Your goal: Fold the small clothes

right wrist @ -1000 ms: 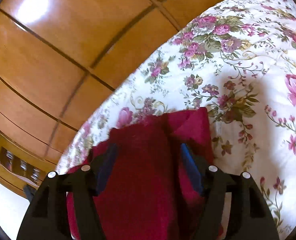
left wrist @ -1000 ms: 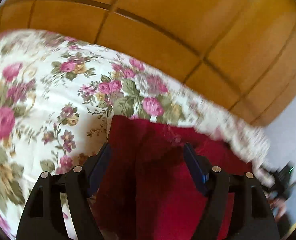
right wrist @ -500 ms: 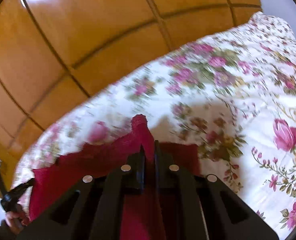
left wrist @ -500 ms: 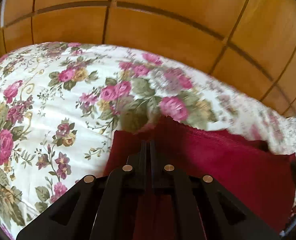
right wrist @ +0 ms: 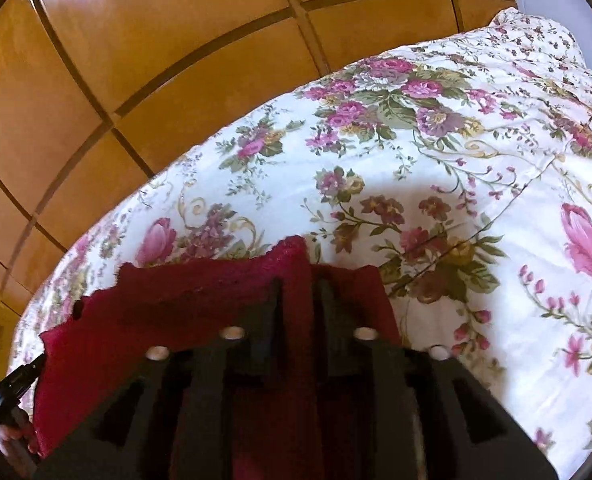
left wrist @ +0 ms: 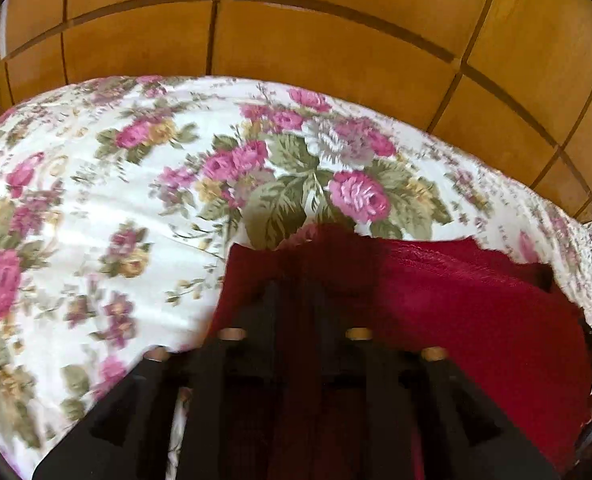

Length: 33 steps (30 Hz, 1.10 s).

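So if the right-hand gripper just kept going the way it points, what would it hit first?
Probably the dark red knitted garment already between its opening jaws on the right gripper, then the floral bedspread beyond; depth is unclear.

No legible text, label or number anywhere in either view.

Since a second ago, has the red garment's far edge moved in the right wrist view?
Yes. The red garment now spreads left toward the wooden panelling, its far edge stretched across the floral bedspread, no longer bunched at the right gripper, whose jaws are opening.
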Motion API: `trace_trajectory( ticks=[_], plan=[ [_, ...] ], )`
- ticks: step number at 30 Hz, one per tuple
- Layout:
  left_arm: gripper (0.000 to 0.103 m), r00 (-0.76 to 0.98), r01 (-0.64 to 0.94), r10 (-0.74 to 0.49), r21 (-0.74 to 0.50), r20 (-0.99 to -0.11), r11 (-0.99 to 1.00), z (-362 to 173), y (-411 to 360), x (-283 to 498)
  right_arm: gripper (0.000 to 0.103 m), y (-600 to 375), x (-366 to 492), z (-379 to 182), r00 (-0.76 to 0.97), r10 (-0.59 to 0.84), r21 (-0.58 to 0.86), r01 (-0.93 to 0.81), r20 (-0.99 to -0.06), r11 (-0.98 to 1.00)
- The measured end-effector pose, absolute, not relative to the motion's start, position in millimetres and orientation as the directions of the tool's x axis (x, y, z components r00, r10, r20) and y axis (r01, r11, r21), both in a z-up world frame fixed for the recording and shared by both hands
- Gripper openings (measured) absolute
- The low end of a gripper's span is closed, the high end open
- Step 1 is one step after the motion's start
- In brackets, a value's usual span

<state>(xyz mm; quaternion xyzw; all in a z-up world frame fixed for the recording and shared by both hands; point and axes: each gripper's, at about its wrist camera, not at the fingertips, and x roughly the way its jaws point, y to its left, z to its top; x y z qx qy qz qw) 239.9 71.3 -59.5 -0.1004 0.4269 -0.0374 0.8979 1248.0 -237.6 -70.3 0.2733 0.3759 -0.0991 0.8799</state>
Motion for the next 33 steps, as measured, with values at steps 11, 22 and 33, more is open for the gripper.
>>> trace_trajectory(
  ticks=[11, 22, 33],
  plan=[
    [0.048, 0.669, 0.175, -0.261, -0.193, -0.697, 0.965, -13.6, 1.4, 212.9, 0.025, -158.6, 1257.3, -19.5, 0.674, 0.056, 0.221, 0.161, -0.737, 0.962],
    [0.053, 0.59, 0.178, -0.215, -0.134, -0.778, 0.975, -88.1, -3.7, 272.4, 0.006, -167.9, 1307.5, -78.8, 0.632, -0.016, 0.158, 0.218, -0.775, 0.963],
    [0.081, 0.648, 0.173, -0.309, -0.261, -0.696, 0.95, -52.4, 9.9, 207.0, 0.054, -174.7, 1248.6, -29.1, 0.787, 0.053, 0.349, 0.211, -0.614, 0.913]
  ],
)
